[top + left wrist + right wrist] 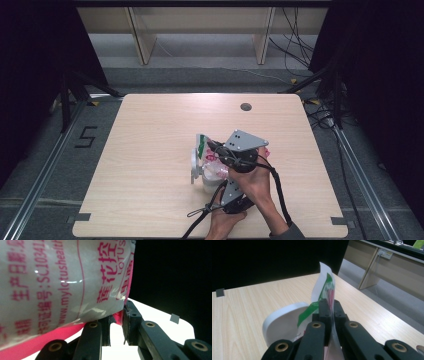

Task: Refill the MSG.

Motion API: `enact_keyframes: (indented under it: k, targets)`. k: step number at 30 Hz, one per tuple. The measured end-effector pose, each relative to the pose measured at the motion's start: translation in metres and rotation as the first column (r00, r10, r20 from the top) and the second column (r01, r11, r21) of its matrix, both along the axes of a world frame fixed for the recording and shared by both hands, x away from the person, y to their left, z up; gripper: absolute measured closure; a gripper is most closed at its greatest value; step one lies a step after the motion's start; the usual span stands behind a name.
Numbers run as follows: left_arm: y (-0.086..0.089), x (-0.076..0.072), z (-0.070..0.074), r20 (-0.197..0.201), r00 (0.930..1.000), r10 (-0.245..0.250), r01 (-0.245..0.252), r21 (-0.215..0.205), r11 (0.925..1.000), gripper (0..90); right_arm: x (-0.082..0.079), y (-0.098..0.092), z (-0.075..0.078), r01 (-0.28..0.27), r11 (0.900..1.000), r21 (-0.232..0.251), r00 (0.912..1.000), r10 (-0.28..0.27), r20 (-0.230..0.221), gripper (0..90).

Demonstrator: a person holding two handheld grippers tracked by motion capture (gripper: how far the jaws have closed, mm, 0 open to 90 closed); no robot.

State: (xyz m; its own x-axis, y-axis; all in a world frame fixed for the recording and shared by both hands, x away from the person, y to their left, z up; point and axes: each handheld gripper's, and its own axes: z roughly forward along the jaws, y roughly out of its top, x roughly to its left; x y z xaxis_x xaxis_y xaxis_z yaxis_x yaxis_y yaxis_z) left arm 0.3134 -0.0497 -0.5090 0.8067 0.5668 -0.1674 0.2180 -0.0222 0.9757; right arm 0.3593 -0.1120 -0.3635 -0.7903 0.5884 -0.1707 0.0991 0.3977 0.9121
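**Gripping the packet at both ends**

Starting nearest: the left gripper (231, 196) sits at six o'clock, its jaws nipping the packet's (60, 285) pink lower edge. Just beyond, the right gripper (331, 305) is clamped tight on the packet's thin sealed edge, which stands upright out of the jaws. A white bowl (282, 323) lies at nine o'clock of that grip. So the packet's long axis runs between the two tongs, right one farther. The packet's contents are hidden.
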Motion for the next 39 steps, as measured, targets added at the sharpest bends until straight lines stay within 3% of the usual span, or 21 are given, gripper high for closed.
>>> enact_keyframes:
  k: [8, 9, 12, 17, 20, 35, 37, 38, 39]
  targets:
    - [0.0005, 0.0005, 0.0001, -0.002, 1.0000, 0.002, -0.002, 0.005, 1.0000, 77.5, 0.0012, -0.0004, -0.0006, -0.003, 1.000, -0.001, 1.0000, 0.003, -0.004, 89.9]
    - [-0.0002, 0.0013, -0.0008, 0.004, 1.0000, -0.003, 0.004, -0.012, 0.9999, 77.6, 0.0007, -0.0001, -0.0010, -0.003, 1.000, 0.005, 1.0000, 0.003, -0.009, 90.0]
    - [0.0003, 0.0003, 0.0012, 0.001, 1.0000, 0.000, 0.000, -0.001, 1.0000, 77.6, 0.0003, -0.0017, 0.0011, -0.007, 1.000, 0.005, 0.9999, 0.007, 0.008, 89.9]
    - [-0.0012, 0.0002, 0.0001, -0.005, 1.0000, 0.001, -0.001, -0.010, 1.0000, 77.5, 0.0005, 0.0000, -0.0013, -0.009, 1.000, -0.010, 0.9999, 0.009, -0.014, 89.9]
    - [-0.0010, 0.0003, 0.0010, -0.003, 1.0000, 0.000, 0.000, -0.011, 0.9999, 77.6, -0.0003, -0.0006, 0.0004, -0.005, 1.000, 0.009, 1.0000, 0.005, -0.001, 89.9]
    - [-0.0008, -0.0003, 0.0003, -0.004, 1.0000, 0.003, -0.003, -0.002, 1.0000, 77.5, 0.0008, -0.0017, 0.0000, -0.011, 1.000, 0.006, 0.9998, 0.011, -0.019, 89.9]
    - [-0.0008, -0.0004, -0.0001, -0.004, 1.0000, 0.004, -0.004, -0.005, 1.0000, 77.5, 0.0008, -0.0003, -0.0011, -0.008, 1.000, 0.001, 1.0000, 0.008, -0.005, 89.9]
    - [-0.0005, -0.0006, 0.0002, -0.006, 1.0000, 0.003, -0.003, -0.005, 1.0000, 77.5, -0.0002, -0.0001, -0.0008, -0.002, 1.000, 0.005, 0.9996, 0.003, -0.028, 89.9]
    - [-0.0003, -0.0006, 0.0005, -0.003, 1.0000, 0.003, -0.003, -0.006, 1.0000, 77.5, 0.0009, -0.0011, -0.0003, -0.002, 1.000, 0.000, 0.9999, 0.002, -0.012, 89.9]
